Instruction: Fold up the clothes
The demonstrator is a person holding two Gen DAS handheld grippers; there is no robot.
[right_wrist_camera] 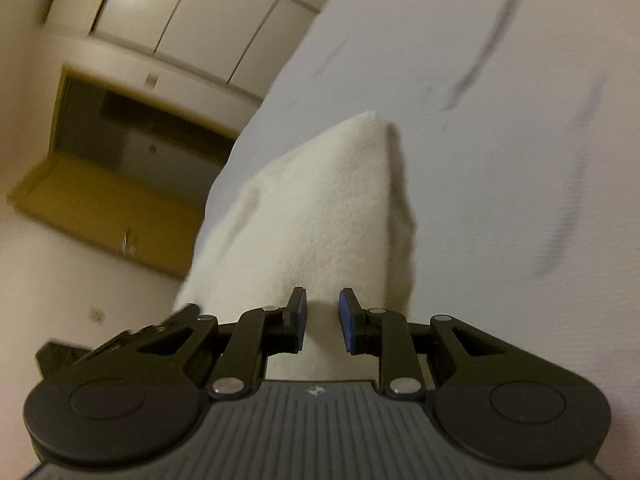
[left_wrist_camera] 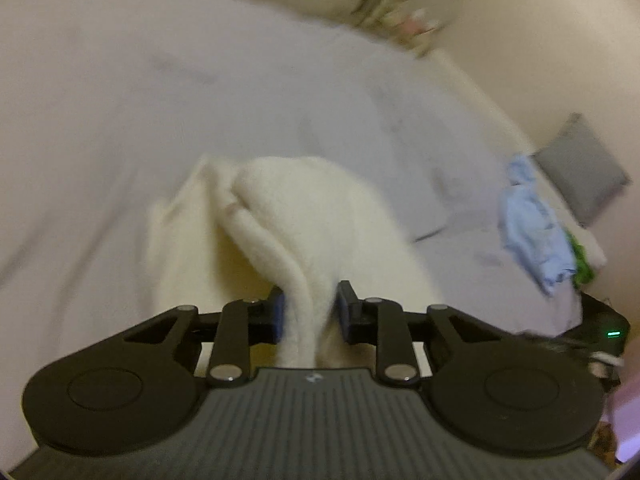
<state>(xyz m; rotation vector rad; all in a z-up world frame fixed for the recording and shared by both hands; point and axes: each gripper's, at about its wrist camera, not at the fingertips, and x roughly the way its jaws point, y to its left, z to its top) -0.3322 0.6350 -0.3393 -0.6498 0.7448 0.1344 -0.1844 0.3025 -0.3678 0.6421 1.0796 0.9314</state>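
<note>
Pale bedsheet [left_wrist_camera: 120, 100]: both the left gripper [left_wrist_camera: 310, 312] and right gripper [right_wrist_camera: 323, 320] pinch the cream fleece cloth [left_wrist_camera: 304, 216]; its loose six-o'clock bunching may slip out.

A bedroom at home: a wide bed [left_wrist_camera: 160, 100] under a pale sheet, white cupboard doors [right_wrist_camera: 192, 12] beyond.

One cream towel [left_wrist_camera: 312, 216], one blue garment [left_wrist_camera: 532, 232], one grey cushion [left_wrist_camera: 580, 168].

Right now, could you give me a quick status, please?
Left gripper and right gripper both shut on the towel. Towel lifted off the bed. Blue cloth lies apart.
</note>
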